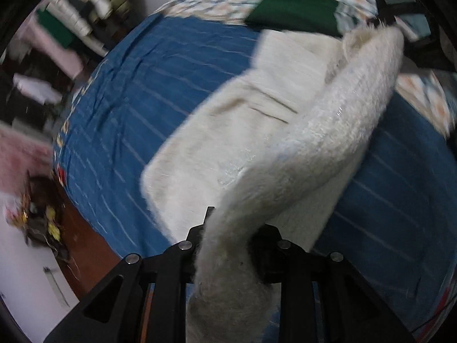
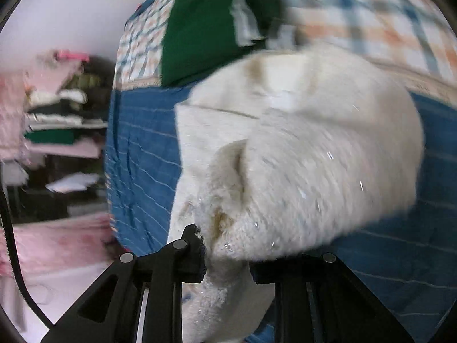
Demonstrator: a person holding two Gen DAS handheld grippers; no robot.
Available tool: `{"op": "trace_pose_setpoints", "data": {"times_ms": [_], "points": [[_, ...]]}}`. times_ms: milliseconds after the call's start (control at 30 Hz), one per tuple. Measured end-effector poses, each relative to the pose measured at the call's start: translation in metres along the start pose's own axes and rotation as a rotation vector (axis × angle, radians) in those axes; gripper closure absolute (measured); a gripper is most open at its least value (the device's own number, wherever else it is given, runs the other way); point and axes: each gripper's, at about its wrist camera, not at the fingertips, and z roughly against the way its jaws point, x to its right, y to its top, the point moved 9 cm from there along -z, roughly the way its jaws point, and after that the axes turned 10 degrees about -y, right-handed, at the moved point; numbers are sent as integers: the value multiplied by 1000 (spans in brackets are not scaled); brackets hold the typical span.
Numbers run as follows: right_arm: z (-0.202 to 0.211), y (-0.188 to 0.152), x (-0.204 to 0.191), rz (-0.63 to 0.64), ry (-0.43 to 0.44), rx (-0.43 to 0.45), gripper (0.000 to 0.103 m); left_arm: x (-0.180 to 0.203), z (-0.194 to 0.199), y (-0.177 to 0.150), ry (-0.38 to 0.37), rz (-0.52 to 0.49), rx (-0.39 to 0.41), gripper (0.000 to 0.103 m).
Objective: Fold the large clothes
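Left gripper [image 1: 231, 245] around white garment [image 1: 228, 131]

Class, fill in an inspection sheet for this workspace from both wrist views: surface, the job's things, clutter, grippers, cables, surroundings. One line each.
Surface: bed with a blue striped cover; a checked quilt lies at its far end.
Job's things: white fluffy garment, partly lifted off the cover, one edge raised.
Clutter: folded green cloth on the quilt.
Grippers: left gripper shut on the garment's edge; right gripper also shut on its fabric.
Cables: a dark cord at the right view's left edge.
Surroundings: shelves of stacked clothes, pink fabric, pale wall; blurred.
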Motion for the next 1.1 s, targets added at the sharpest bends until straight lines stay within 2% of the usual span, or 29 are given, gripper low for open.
{"op": "trace_pose_setpoints", "data": {"times_ms": [67, 200, 233, 267, 300, 367, 433, 467, 533, 600, 633, 667, 800, 900, 1000, 1100], "points": [[-30, 20, -58, 21, -44, -22, 80, -37, -13, 12, -8, 66, 5, 79], [-85, 34, -129, 88, -153, -67, 79, -94, -54, 25, -37, 195, -11, 74], [-102, 41, -150, 96, -172, -78, 76, -108, -70, 25, -50, 224, -32, 72], [-120, 44, -163, 113, -196, -99, 66, -121, -84, 26, -66, 251, -45, 69], [-140, 48, -178, 126, -207, -124, 61, -132, -94, 25, -75, 271, -60, 67], [-172, 55, -192, 157, -193, -143, 46, -147, -111, 22, -124, 309, -93, 57], [-189, 65, -207, 173, -169, -135, 44, -158, -109, 20, -154, 336, -89, 49], [-191, 67, -205, 168, -149, -125, 43, -162, -105, 18, -154, 346, -85, 47], [-173, 66, -201, 138, -33, -97, 42, -169, -96, 14, -140, 371, -74, 46], [-150, 65, -178, 100, 7, -54, 36, -175, -93, 9, -129, 387, -66, 30], [-134, 66, -155, 67, 3, -20, 32, -175, -96, 6, -121, 392, -70, 14], [-121, 68, -133, 34, -7, 9, 32, -175, -103, 2, -101, 394, -80, 12], [-103, 79, -33, -86, -59, 34, 31, -175, -140, -2, -55, 408, -125, 12], [-121, 99, 18, -120, -8, 11, 31, -173, -155, 2, -40, 400, -123, 8], [-154, 121, 34, -113, 99, -40, 31, -170, -159, 6, -20, 374, -115, 7], [-187, 139, 28, -125, 212, -76, 31, -167, -163, 9, -6, 347, -115, 7]]}}
